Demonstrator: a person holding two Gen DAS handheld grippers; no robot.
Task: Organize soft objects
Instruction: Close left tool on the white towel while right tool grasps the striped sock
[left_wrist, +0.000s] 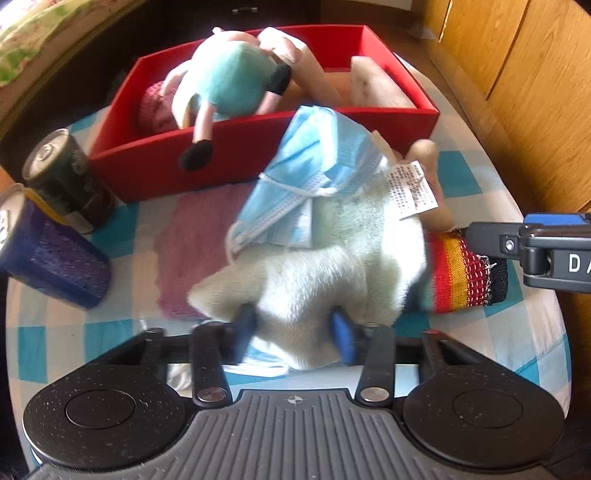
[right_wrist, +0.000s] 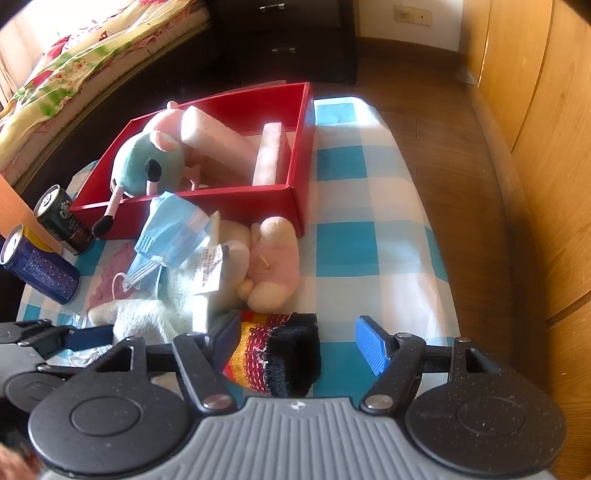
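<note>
My left gripper (left_wrist: 295, 328) is shut on a white plush towel-like toy (left_wrist: 314, 266), which lies in front of the red box (left_wrist: 258, 155). A blue face mask (left_wrist: 306, 177) lies on top of the plush. The box holds a teal and pink doll (left_wrist: 229, 81) and pink sponges (left_wrist: 373, 85). My right gripper (right_wrist: 299, 343) is open, its jaws either side of a striped knit sock (right_wrist: 277, 354) on the checked cloth. A pink and cream plush (right_wrist: 273, 258) lies just beyond the sock. The right gripper also shows in the left wrist view (left_wrist: 480, 236).
Two drink cans, one dark (left_wrist: 66, 177) and one blue (left_wrist: 48, 254), stand left of the box. A pink knitted cloth (left_wrist: 195, 243) lies under the plush. A wooden wardrobe (right_wrist: 535, 147) stands to the right and a bed (right_wrist: 74, 74) at the far left.
</note>
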